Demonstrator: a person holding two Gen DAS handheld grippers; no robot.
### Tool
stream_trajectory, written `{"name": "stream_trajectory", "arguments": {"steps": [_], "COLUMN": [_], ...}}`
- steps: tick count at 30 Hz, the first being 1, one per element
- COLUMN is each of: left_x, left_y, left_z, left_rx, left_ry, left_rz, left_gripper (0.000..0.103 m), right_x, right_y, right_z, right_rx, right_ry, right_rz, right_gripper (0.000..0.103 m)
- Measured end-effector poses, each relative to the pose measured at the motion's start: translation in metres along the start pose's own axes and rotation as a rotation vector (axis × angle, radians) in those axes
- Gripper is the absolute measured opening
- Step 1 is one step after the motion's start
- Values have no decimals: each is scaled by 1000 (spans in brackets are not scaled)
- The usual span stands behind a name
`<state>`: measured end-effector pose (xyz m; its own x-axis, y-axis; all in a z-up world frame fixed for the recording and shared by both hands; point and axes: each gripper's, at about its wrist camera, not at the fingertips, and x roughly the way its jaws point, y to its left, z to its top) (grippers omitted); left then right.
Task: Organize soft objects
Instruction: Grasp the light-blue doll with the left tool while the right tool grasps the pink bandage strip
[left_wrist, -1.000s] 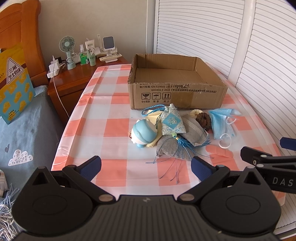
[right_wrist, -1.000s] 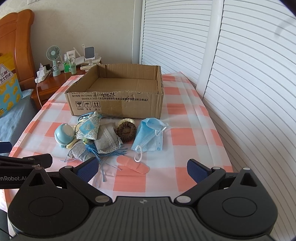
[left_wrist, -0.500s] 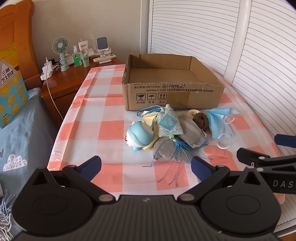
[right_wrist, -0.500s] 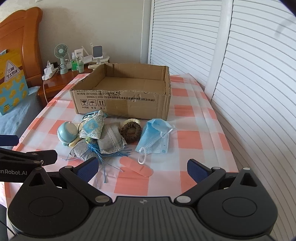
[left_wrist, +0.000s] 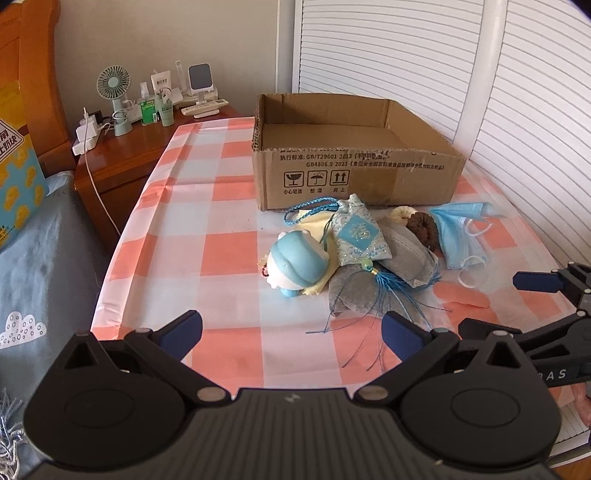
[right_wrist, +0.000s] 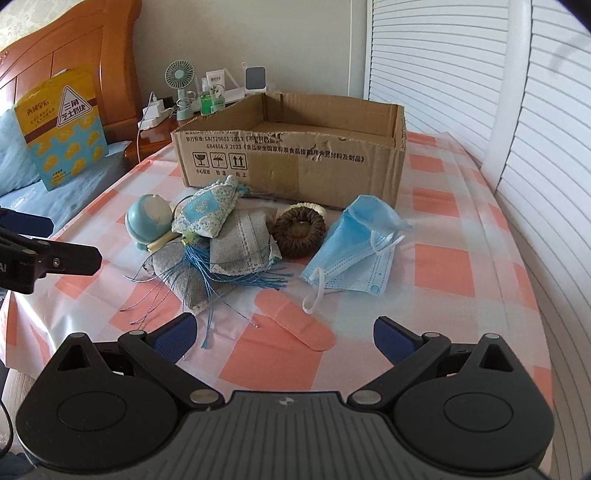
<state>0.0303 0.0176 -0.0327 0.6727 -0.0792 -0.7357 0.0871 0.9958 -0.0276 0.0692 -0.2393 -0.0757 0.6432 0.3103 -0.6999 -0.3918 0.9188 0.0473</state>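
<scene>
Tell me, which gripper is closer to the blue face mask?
Right. The right gripper sits just in front of the face mask; the left gripper is off toward the blue toy.

Bright daylight, soft shadows, sharp focus, strong fisheye bending at edges.

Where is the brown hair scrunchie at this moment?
In the right wrist view, the brown scrunchie lies on the checked tablecloth just before the cardboard box, between the grey pouch and the blue face mask.

Each gripper, left (left_wrist: 291, 332) and right (right_wrist: 282, 334), is matte black with round hubs, silver screws and blue-padded fingertips (right_wrist: 173, 334).
</scene>
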Motion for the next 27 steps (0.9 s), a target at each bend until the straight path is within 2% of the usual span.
{"name": "stream_trajectory", "arguments": {"steps": [7, 10, 13, 21, 27], "left_x": [10, 13, 16, 31, 50], "left_y": [12, 18, 22, 27, 28], "left_z": [-3, -5, -5, -7, -11], "left_rx": [-15, -23, -25, 7, 45], "left_ry": [24, 33, 42, 71, 111], "left_rz": [1, -1, -8, -29, -80], "left_gripper": [102, 102, 102, 102, 102], "right_x": [29, 33, 30, 8, 8], "right_y": [3, 10, 13, 34, 40], "right_z": [7, 7, 4, -12, -13], "right_rx": [-47, -80, -82, -127, -116], "right_ry": [44, 48, 50, 75, 72], "right_rz": [69, 73, 77, 157, 127], "right_gripper": [103, 103, 103, 103, 103]}}
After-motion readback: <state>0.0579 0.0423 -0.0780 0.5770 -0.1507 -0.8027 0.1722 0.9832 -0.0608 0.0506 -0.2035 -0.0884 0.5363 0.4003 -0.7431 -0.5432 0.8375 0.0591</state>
